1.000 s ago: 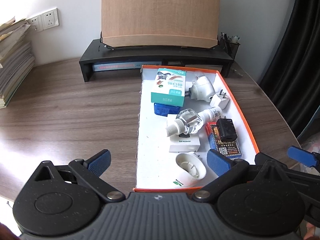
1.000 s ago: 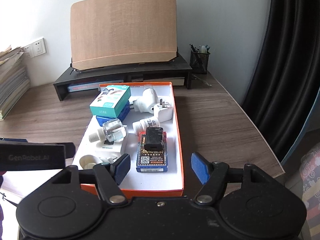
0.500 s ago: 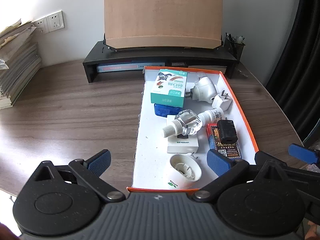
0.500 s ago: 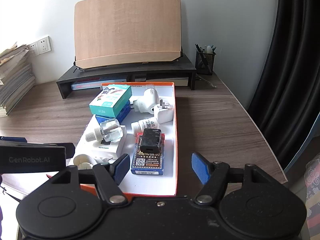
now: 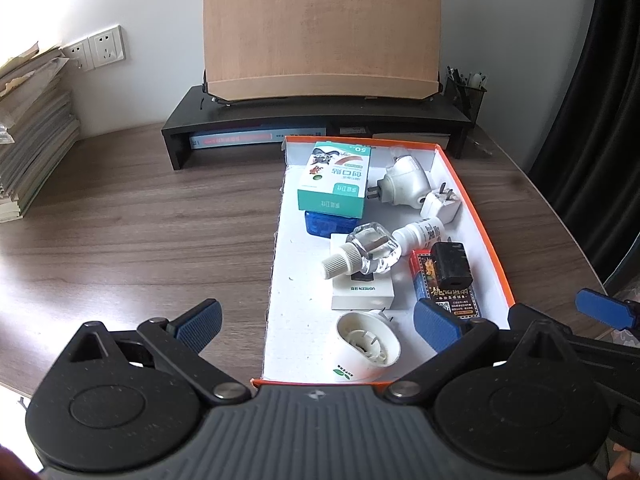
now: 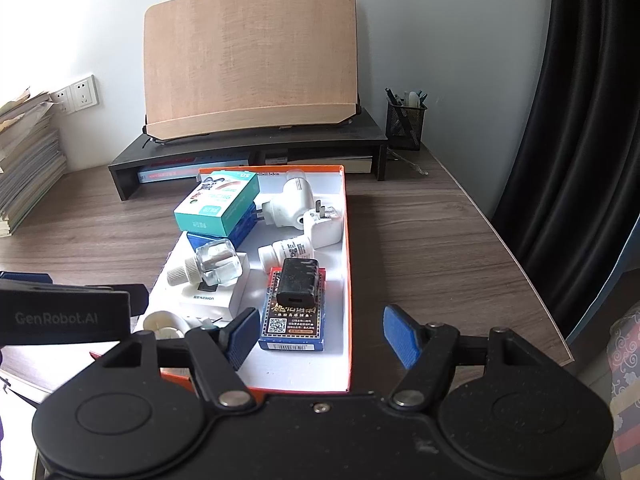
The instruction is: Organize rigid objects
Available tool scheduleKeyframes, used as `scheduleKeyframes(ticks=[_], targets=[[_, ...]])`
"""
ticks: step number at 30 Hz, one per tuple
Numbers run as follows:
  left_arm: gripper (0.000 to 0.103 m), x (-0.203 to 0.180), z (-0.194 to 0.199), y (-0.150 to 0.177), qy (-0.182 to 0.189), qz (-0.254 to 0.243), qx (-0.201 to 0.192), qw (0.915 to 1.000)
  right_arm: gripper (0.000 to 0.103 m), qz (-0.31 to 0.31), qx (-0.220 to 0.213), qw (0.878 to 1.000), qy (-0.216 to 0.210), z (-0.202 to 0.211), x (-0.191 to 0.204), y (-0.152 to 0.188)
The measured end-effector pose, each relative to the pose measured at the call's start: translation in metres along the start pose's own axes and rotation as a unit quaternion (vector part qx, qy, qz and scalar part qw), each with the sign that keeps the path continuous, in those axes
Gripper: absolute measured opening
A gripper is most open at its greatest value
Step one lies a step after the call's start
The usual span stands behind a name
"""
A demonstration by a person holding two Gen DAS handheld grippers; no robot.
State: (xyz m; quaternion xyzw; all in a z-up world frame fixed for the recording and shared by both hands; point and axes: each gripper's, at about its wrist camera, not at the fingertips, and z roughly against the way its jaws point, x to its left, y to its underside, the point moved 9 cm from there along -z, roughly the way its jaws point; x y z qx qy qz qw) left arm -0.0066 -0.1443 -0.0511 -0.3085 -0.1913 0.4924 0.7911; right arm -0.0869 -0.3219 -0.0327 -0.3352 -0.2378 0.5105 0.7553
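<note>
Things: we saw the small items all lying inside the orange-rimmed box [image 5: 472, 216] on the wooden surface [image 5: 140, 232]; none lay loose outside it.
Stage: that fitted either a finished gathering or a jumble awaiting sorting; we could not tell which.
Left gripper [image 5: 316, 326]: jaws spread wide and empty, hanging over the box's near end, the white cup-shaped plug [image 5: 366, 344] lying between them.
Right gripper [image 6: 320, 336]: jaws spread, empty, straddling the box's right rim.
Card box [image 6: 294, 312]: directly ahead of the right jaws, long axis pointing away from us, black charger [image 6: 299, 280] on top; we judged the right nearer.
Clear bottle [image 5: 362, 252]: crosswise, cap pointing left.
</note>
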Motion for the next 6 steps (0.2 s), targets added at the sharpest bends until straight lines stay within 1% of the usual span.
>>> scheduleKeyframes(ticks=[3,6], targets=[[0.103,0.0012,0.0011,-0.0007,0.006,0.006,-0.002,1.0,0.081,0.0,0.0,1.0,-0.001,-0.0002,0.0008,-0.0008],[0.103,0.0007,0.0027,-0.0021,0.004,0.003,-0.006,1.0,0.082,0.005,-0.003,1.0,-0.005,0.0,0.0045,-0.0018]])
